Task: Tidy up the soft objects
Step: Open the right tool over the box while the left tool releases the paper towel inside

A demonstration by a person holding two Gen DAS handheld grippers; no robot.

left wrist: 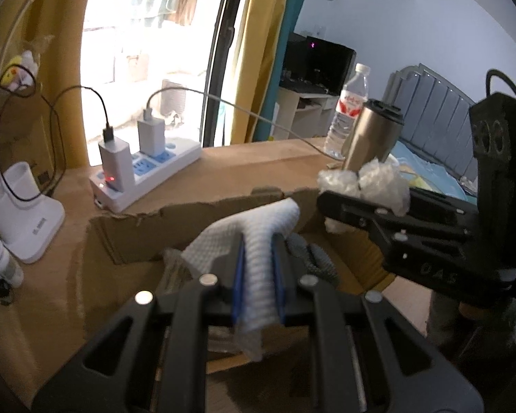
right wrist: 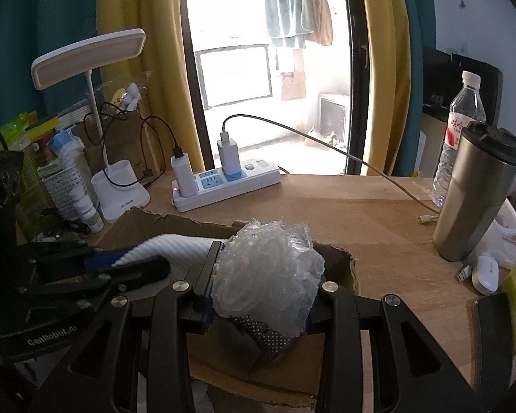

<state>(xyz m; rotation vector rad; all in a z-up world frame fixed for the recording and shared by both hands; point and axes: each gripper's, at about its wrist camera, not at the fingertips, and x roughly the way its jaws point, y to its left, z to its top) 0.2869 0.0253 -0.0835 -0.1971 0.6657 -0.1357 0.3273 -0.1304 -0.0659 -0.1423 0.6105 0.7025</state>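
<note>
- White ribbed foam sheet pinched between the nearly closed blue pads of the left gripper, held above the open cardboard box.
- Crumpled clear plastic wrap clamped in the right gripper, jaws part-way apart around the wad, also over the box.
- Grey dotted fabric item lying inside the box beneath the wrap.
- Box with torn upper edges resting on a light wooden desk.
- White power strip with blue sockets and two chargers plugged in, behind the box.
- Steel tumbler with dark lid and water bottle with red label at the desk's right; label writing too blurred to read.
- White desk lamp at left, beside a perforated white basket.
- Yellow curtains framing a bright balcony door; bed with grey headboard beyond.
- "GenRobot.AI" printed on the left gripper's body.
</note>
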